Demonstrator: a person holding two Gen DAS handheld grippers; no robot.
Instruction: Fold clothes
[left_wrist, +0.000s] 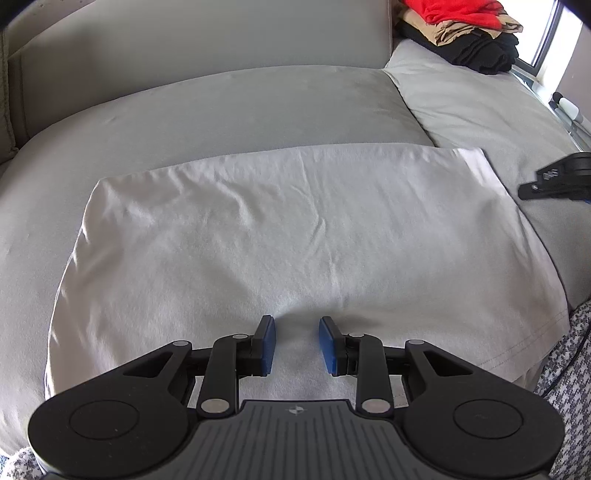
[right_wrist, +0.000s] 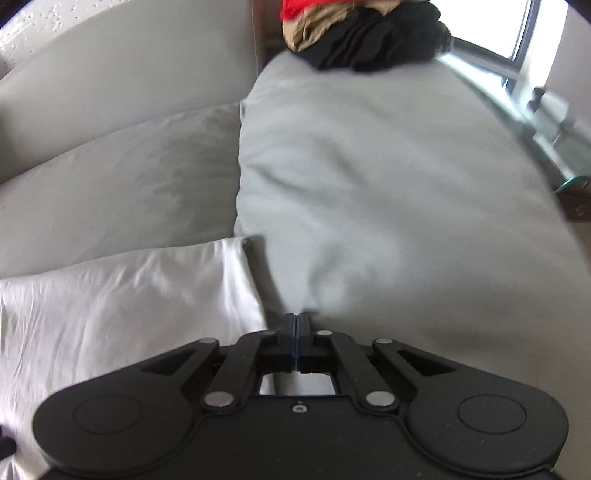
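Observation:
A white garment (left_wrist: 295, 229) lies folded flat into a broad rectangle on the grey sofa seat (left_wrist: 229, 107). My left gripper (left_wrist: 297, 332) hovers over its near edge, blue pads apart, with only the flat cloth beneath them. In the right wrist view the garment's right corner (right_wrist: 147, 288) lies at the lower left. My right gripper (right_wrist: 295, 321) is shut with nothing between its pads, just off that corner and above the grey cushion (right_wrist: 388, 184). It also shows as a black shape, the right gripper (left_wrist: 554, 177), at the right edge of the left wrist view.
A pile of red, tan and black clothes (left_wrist: 469, 33) sits at the far right end of the sofa; the same pile (right_wrist: 365, 33) tops the right wrist view. The sofa backrest (left_wrist: 184, 37) rises behind. A window (right_wrist: 517, 29) and a glass table edge (right_wrist: 554, 140) are on the right. A patterned fabric (left_wrist: 569, 362) lies at the near right.

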